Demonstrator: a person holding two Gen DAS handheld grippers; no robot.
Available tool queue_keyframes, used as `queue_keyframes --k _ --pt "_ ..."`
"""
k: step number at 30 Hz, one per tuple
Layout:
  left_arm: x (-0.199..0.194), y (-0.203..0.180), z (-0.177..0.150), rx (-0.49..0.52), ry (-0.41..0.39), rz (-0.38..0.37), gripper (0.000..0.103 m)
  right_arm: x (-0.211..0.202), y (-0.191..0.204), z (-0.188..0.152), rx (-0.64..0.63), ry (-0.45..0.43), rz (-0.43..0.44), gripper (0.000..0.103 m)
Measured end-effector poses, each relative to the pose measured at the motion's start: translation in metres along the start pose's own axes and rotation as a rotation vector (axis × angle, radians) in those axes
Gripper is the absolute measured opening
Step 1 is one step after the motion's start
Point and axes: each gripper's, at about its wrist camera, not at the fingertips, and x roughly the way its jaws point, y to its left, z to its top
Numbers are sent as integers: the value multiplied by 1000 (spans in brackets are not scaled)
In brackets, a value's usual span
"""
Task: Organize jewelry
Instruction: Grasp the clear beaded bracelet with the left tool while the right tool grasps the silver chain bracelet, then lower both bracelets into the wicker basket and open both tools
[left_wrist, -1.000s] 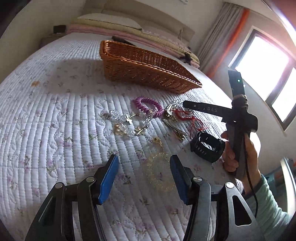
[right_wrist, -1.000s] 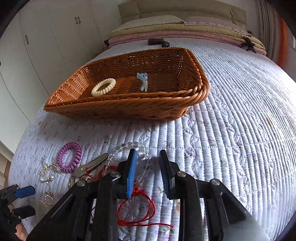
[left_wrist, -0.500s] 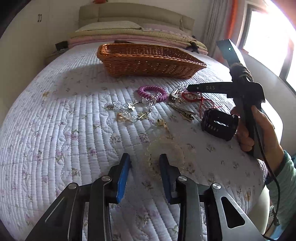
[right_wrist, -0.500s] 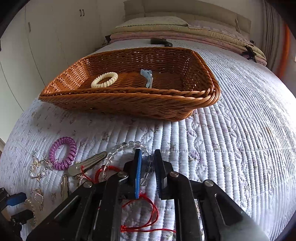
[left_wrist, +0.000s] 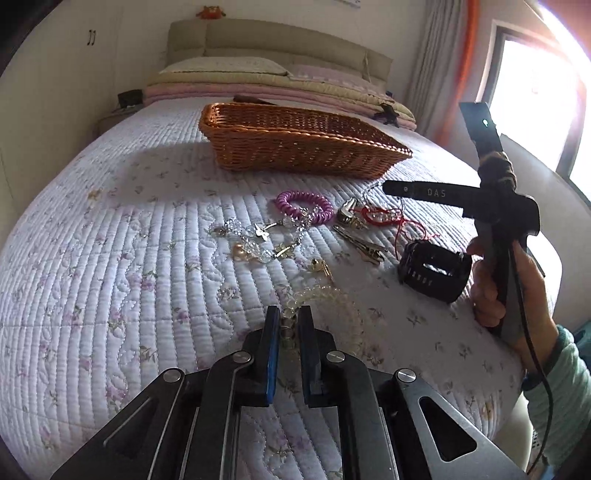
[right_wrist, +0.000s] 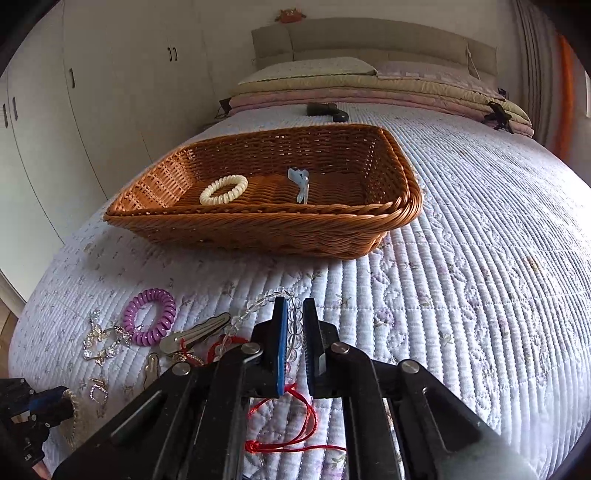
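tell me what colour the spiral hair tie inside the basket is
Cream-white spiral hair tie, clearest in the right wrist view.

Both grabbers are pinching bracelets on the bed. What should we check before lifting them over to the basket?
1. Left gripper pinching the yellowish bead bracelet: ok.
2. Right gripper, jaws closing, clear bead bracelet between them: ok.
3. Clear bracelet free of the red cord: cannot tell, they lie together.
4. Room in the wicker basket: ok, only a cream coil hair tie and a pale blue clip inside.
5. Way to the basket open: ok.

white letters "das" stand on the right gripper (left_wrist: 436, 192), on its black finger.
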Motion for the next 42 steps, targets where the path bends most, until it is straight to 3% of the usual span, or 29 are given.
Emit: queue_keyframes --k 10,16,22,29,36,42 --pt "-17 12 36 -59 -106 -80 10 -45 -3 6 34 -136 73 10" --pt "-27 10 88 -23 -186 -82 10 -82 2 26 11 -199 64 10" --pt "-13 7 155 -14 -234 -74 10 -94 5 70 -17 -233 53 10" --pt "50 15 214 -12 -182 -2 10 -52 9 122 -32 -200 45 10" --pt "119 21 220 -7 -58 54 10 31 13 134 12 -33 108 10" --pt "142 23 215 15 -14 69 10 68 7 128 62 61 124 10"
